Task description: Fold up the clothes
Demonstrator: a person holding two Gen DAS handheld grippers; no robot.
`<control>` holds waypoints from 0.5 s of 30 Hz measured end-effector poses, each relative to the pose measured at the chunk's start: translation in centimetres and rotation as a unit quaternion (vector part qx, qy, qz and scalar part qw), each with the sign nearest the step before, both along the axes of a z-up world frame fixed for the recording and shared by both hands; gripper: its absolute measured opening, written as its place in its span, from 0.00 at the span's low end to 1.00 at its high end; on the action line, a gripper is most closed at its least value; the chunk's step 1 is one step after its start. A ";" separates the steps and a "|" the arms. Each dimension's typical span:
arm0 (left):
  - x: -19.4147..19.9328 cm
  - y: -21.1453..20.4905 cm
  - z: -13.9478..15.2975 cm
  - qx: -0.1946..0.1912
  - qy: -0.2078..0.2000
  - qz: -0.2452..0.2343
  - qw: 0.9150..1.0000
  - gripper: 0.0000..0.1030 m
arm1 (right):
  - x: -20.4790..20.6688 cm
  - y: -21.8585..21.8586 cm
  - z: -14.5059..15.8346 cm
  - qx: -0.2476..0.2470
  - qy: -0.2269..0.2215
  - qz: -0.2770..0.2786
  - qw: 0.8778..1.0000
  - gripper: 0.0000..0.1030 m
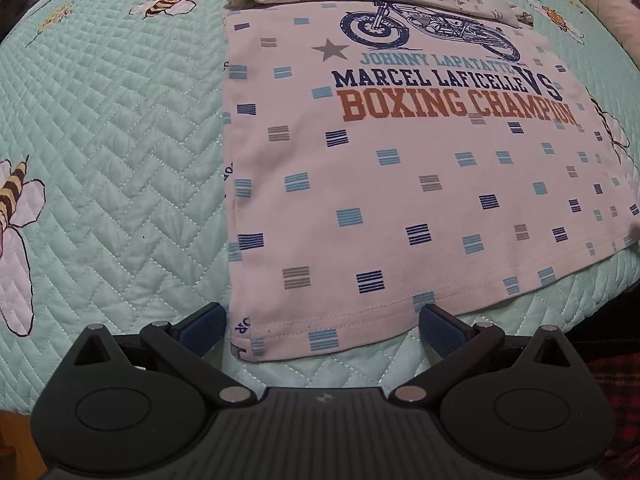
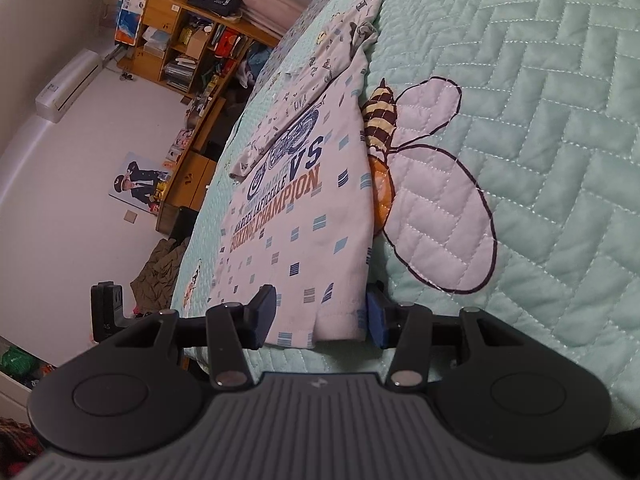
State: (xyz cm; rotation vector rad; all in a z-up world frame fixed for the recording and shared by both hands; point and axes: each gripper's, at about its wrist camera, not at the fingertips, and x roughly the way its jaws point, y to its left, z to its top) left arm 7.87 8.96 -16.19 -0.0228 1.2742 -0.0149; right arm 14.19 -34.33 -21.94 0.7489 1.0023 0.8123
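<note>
Mint-green quilted bedspread (image 1: 120, 128) with stitched bees covers the bed, and on it we see the white T-shirt (image 1: 400, 184) lying flat, printed with a motorbike and the words "BOXING CHAMPION". Its sleeves and upper part are folded down over the chest, at the end of the shirt farthest from us. We hold the left gripper (image 1: 324, 326) at the shirt's hem, its jaws spread wide, with the hem's near corner lying between the blue pads, neither pad pressing it. We hold the right gripper (image 2: 320, 318) at the hem's other corner, jaws partly apart around the cloth edge; we cannot tell whether the pads pinch it. Beyond the shirt, past the bed's edge, stand wooden shelves (image 2: 180, 52) against a pale wall.
</note>
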 end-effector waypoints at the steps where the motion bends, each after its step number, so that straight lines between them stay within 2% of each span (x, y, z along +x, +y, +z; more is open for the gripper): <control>1: -0.1 0.0 0.0 0.001 -0.001 -0.001 1.000 0.98 | 0.0 0.0 0.0 -0.001 0.000 0.000 1.000 0.48; 6: -0.4 -0.2 0.4 0.005 -0.003 -0.009 1.000 0.93 | 0.4 0.2 0.0 -0.002 0.003 -0.001 1.000 0.48; 12: -0.6 -0.5 1.0 0.013 -0.001 -0.023 1.000 0.80 | 0.3 0.4 0.2 -0.015 -0.006 0.000 1.000 0.48; 15: -0.3 -0.9 1.1 0.009 -0.004 -0.027 1.000 0.64 | 0.1 0.4 0.2 -0.022 -0.010 -0.004 1.000 0.43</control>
